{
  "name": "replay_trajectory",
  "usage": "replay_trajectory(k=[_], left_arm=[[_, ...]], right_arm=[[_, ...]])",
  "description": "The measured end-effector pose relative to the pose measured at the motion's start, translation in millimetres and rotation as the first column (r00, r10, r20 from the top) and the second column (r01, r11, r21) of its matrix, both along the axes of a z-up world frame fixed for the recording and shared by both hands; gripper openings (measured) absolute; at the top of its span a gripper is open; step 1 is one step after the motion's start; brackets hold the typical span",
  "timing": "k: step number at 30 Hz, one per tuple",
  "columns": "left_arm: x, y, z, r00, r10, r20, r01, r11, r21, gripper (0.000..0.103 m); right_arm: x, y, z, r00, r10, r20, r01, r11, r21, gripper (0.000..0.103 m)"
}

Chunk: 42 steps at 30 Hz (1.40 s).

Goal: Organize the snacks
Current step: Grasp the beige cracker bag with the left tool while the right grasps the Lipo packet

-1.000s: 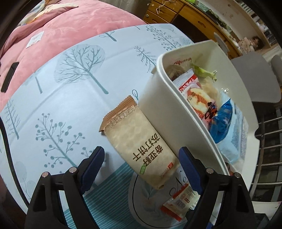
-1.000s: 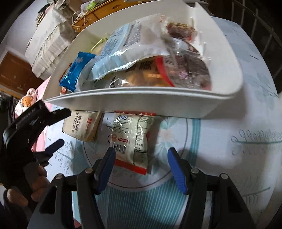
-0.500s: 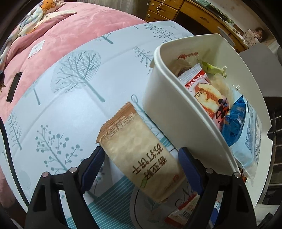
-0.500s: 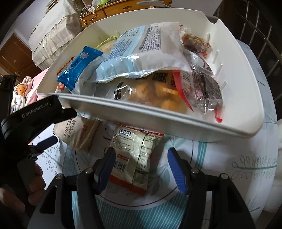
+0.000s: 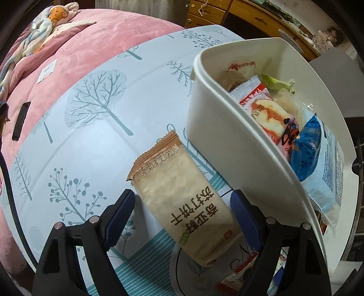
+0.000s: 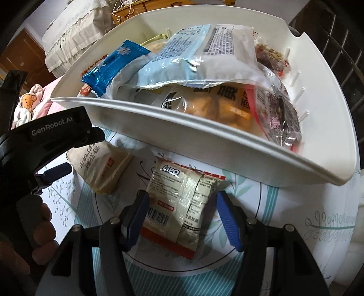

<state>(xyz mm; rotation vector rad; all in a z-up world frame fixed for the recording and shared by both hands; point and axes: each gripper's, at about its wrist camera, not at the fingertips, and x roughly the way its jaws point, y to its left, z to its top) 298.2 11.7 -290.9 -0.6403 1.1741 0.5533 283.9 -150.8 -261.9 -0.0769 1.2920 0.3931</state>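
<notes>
A tan cracker packet (image 5: 182, 200) lies on the tablecloth between the open fingers of my left gripper (image 5: 184, 214); it also shows in the right wrist view (image 6: 100, 170). A clear LIPO snack packet (image 6: 179, 202) lies on the table between the open fingers of my right gripper (image 6: 182, 214). Just beyond both stands a white bin (image 5: 225, 141) filled with several snack packets; its rim (image 6: 204, 132) crosses the right wrist view. The left gripper body (image 6: 52, 134) is at the left of that view.
The table has a pale blue tree-print cloth (image 5: 95, 109). A pink bedcover (image 5: 45, 59) lies beyond the table's left edge. A wooden drawer unit (image 5: 227, 13) stands behind. A metal rail (image 6: 341, 45) is at the far right.
Both grippers have lowered and come closer to their packets, which now sit deeper between the fingers. The bin looks larger and nearer. Both stay open.
</notes>
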Motion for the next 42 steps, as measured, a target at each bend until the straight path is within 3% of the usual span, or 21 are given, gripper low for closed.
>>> replay_trajectory(k=[6,10,13,17,21,27,35,42], left_arm=[[4,-8,-3,0.999,-0.028,-0.047,0.030,0.999,0.031,0.085],[11,-14,-2,0.997,-0.042,-0.065,0.046,0.997,0.056,0.086],[18,-17,-5,0.991,-0.063,-0.122,0.075,0.992,0.098,0.089],[18,-14,-5,0.991,-0.058,-0.120,0.068,0.994,0.086,0.088],[12,-9,-2,0.992,-0.045,-0.114,0.055,0.995,0.085,0.078],[-5,2,3,0.996,-0.012,-0.091,0.020,0.996,0.086,0.056],[-26,15,2,0.996,-0.026,-0.080,0.025,1.000,-0.011,0.055],[-51,15,20,0.998,-0.049,-0.046,0.047,0.998,-0.032,0.055]], right_arm=[[-1,8,-3,0.999,0.035,0.014,-0.035,0.999,-0.023,0.070],[-2,21,-5,0.998,0.048,0.032,-0.047,0.998,-0.048,0.070],[-5,31,-7,0.997,0.062,0.041,-0.059,0.995,-0.078,0.070],[-9,42,-11,0.995,0.083,0.051,-0.077,0.990,-0.115,0.068],[-13,42,-11,0.996,0.075,0.057,-0.067,0.989,-0.130,0.056],[-15,42,-13,0.996,0.080,0.032,-0.074,0.985,-0.157,0.052],[-21,34,-15,0.998,0.055,-0.023,-0.058,0.985,-0.161,0.049],[-44,16,-13,0.997,0.040,-0.059,-0.048,0.988,-0.145,0.049]])
